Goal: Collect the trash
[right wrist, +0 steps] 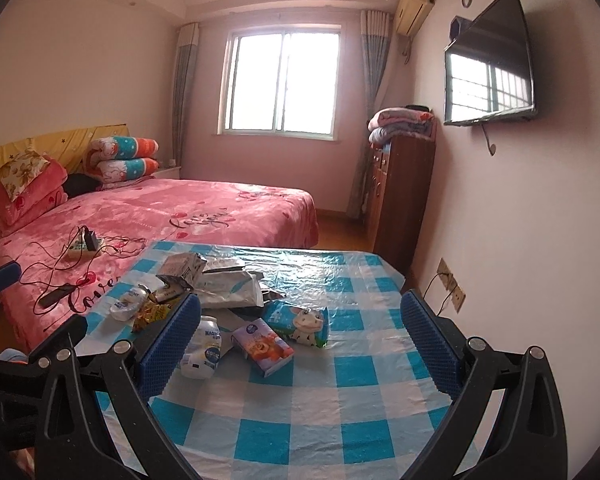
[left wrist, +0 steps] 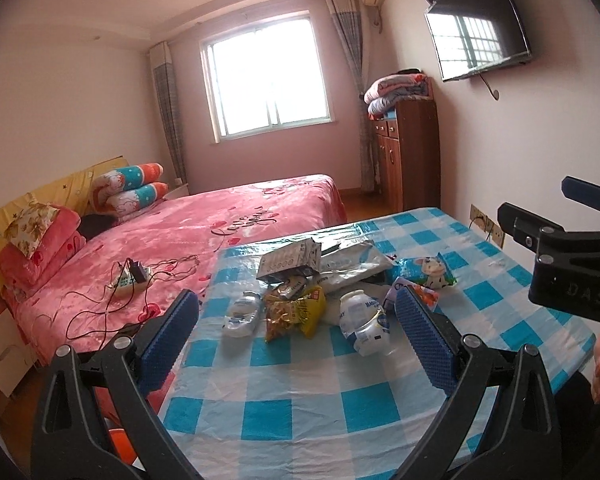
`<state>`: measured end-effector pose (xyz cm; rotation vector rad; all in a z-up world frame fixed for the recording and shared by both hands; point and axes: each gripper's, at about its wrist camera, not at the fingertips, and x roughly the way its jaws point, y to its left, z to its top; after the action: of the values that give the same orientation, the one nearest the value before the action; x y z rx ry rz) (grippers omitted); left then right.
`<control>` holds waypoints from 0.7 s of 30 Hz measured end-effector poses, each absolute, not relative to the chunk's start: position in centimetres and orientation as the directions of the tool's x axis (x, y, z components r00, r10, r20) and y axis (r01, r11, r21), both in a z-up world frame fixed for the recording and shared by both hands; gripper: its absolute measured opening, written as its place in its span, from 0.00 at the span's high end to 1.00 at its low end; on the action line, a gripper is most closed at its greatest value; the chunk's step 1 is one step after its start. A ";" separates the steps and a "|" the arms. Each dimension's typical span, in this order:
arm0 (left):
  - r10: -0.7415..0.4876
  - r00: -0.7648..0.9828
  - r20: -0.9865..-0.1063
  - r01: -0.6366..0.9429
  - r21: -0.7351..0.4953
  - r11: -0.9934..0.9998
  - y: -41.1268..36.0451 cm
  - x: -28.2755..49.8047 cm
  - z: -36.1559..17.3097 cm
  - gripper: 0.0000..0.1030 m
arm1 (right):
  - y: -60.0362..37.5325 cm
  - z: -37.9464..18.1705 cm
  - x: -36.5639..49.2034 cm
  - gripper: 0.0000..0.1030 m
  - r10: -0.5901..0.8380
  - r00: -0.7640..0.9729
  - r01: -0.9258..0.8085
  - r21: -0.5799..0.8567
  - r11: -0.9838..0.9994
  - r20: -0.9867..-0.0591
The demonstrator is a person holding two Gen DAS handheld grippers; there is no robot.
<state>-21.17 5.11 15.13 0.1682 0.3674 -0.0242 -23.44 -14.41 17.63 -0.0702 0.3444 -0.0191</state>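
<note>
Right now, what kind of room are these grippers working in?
Most likely a bedroom in a home: a bed with a pink cover and pillows, a wall-mounted television, and a wooden cabinet topped with folded blankets.

A right hand-held gripper (right wrist: 300, 332) with blue padded fingers spread wide hovers over a blue-and-white checked tabletop (right wrist: 340, 408). Ahead lie a white bottle (right wrist: 204, 350), a purple carton (right wrist: 262, 346), a cow-print packet (right wrist: 300, 320) and wrappers (right wrist: 154, 312). A pink bed (right wrist: 160, 208) stands behind.
</note>
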 end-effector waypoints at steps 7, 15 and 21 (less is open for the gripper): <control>0.013 0.943 -0.331 0.031 0.127 0.991 6.4 -22.3 15.7 0.04 | -13.9 18.3 -24.8 0.04 -0.023 0.949 0.003 -0.064 0.998 -0.314; 0.012 0.940 -0.340 0.022 0.095 0.995 7.4 -22.3 15.5 0.04 | -13.4 18.6 -25.4 0.04 -0.012 0.955 -0.010 -0.071 0.997 -0.298; 0.013 0.933 -0.360 0.015 0.075 0.997 7.8 -22.0 15.0 0.04 | -12.8 18.1 -25.2 0.04 -0.006 0.953 -0.020 -0.084 0.996 -0.304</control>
<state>-21.99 7.85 14.98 0.0773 0.3690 -0.0008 -25.24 -12.84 18.09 -0.0861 0.3087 0.0070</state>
